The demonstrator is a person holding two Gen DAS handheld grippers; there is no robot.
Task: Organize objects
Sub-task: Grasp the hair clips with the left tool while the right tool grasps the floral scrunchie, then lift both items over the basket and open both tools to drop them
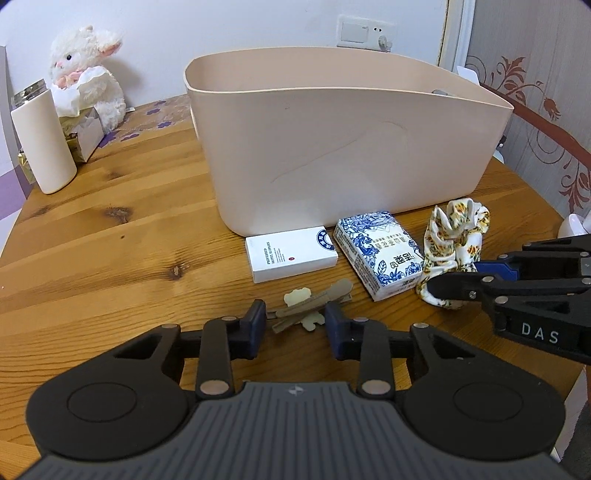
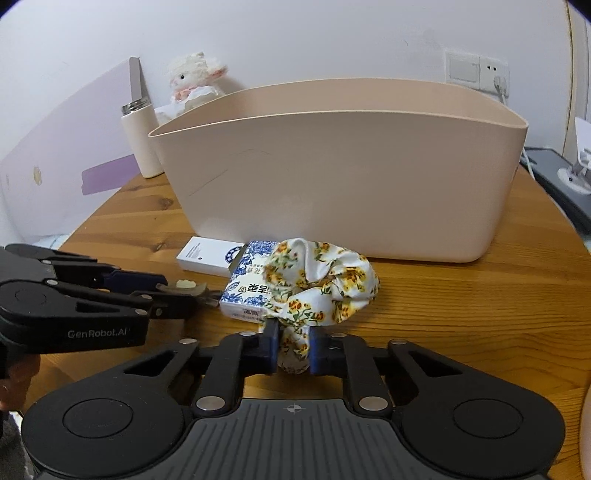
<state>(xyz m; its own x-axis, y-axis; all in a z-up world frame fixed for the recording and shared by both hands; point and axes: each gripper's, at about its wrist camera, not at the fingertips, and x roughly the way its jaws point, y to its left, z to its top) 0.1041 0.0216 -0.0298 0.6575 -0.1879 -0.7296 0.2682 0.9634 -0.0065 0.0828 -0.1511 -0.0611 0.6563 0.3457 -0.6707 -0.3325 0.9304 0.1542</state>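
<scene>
A beige hair clip (image 1: 310,303) with a cream bear charm lies on the wooden table (image 1: 110,236). My left gripper (image 1: 295,325) straddles its near end, jaws apart and not closed on it. My right gripper (image 2: 293,345) is shut on a floral fabric scrunchie (image 2: 321,284), which rests on the table; the scrunchie also shows in the left wrist view (image 1: 456,243). A blue-and-white tissue pack (image 1: 378,254) and a white box (image 1: 291,253) lie in front of a large beige bin (image 1: 347,140). The bin (image 2: 340,166) stands just behind them.
A white bottle (image 1: 42,144), a tissue box (image 1: 83,131) and a plush lamb (image 1: 86,74) stand at the back left. A wall socket (image 1: 365,33) is behind the bin. The table edge runs along the right.
</scene>
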